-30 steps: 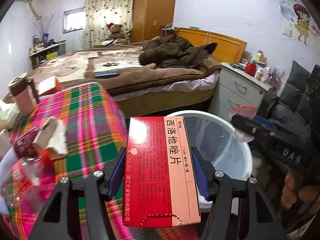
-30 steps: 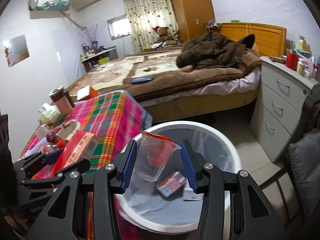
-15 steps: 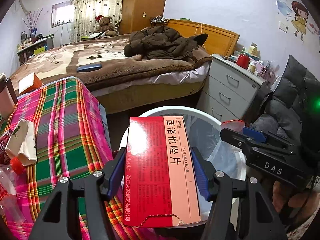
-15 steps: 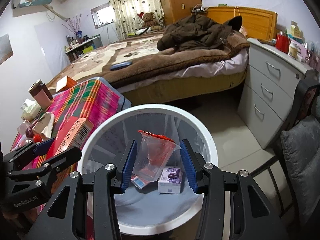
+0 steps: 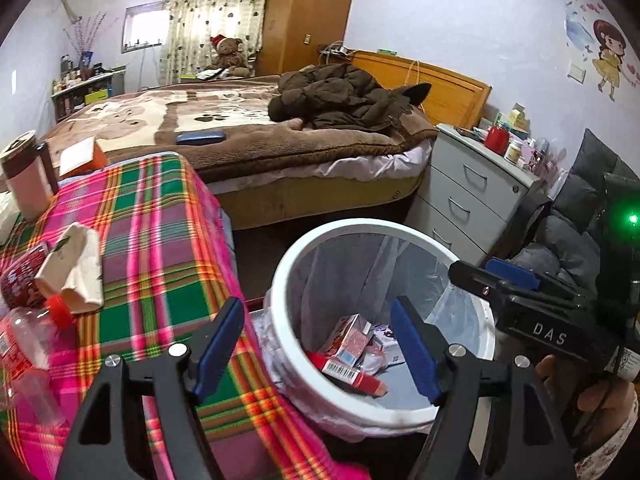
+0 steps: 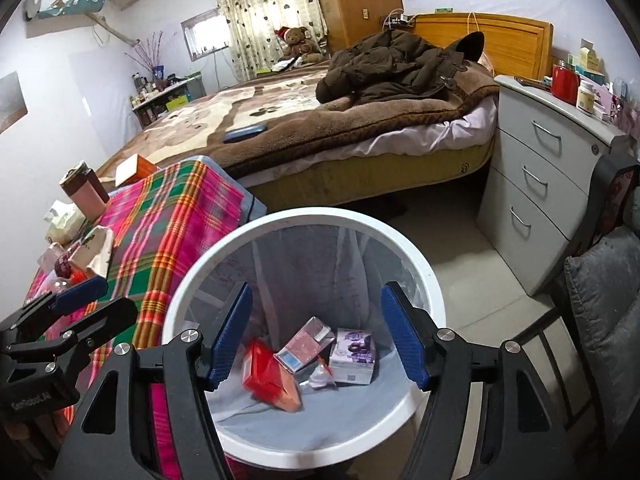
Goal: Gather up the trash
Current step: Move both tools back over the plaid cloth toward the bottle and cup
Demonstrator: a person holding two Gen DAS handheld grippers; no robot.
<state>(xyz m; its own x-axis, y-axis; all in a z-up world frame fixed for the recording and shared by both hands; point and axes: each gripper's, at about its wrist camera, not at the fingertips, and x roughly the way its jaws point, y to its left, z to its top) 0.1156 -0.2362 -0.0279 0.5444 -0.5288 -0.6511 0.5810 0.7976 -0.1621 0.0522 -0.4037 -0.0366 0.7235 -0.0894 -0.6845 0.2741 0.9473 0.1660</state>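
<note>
both grippers hang over the white trash bin [image 6: 304, 220], which is lined with a clear bag and stands on the floor just beside the bench. left gripper [image 5: 318, 344]: jaws spread wide, nothing between them, above the bin's rim on the bench side. right gripper [image 6: 316, 336]: jaws likewise released and empty, centred over the bin's mouth. trash lies at the bottom of the bin: a red medicine box [image 6: 270, 378], blurred in the right wrist view, toward the bench side; a pinkish box with a blue end [image 6: 304, 344] touching it at the middle; a purple-and-white box [image 6: 354, 356] on the side away from the bench; a crumpled clear plastic cup [image 6: 320, 376] between the boxes, hard to make out. in the left wrist view the red box [image 5: 346, 374] shows a barcode face. on the bench, under a pink-green plaid cloth [image 5: 160, 248], more trash remains away from the bin: a cream paper wrapper [image 5: 74, 268], and at the bench's far-left edge a clear plastic bottle with a red cap [image 5: 36, 332] and a red label. at the end of the bench farthest from the bin stand a pink tumbler with a brown lid [image 5: 24, 184] and an orange-and-white box [image 5: 82, 156]. beyond the bin, a bed [image 6: 320, 120] with a brown coat on it, and a grey drawer unit [image 6: 540, 184] beside it.
</note>
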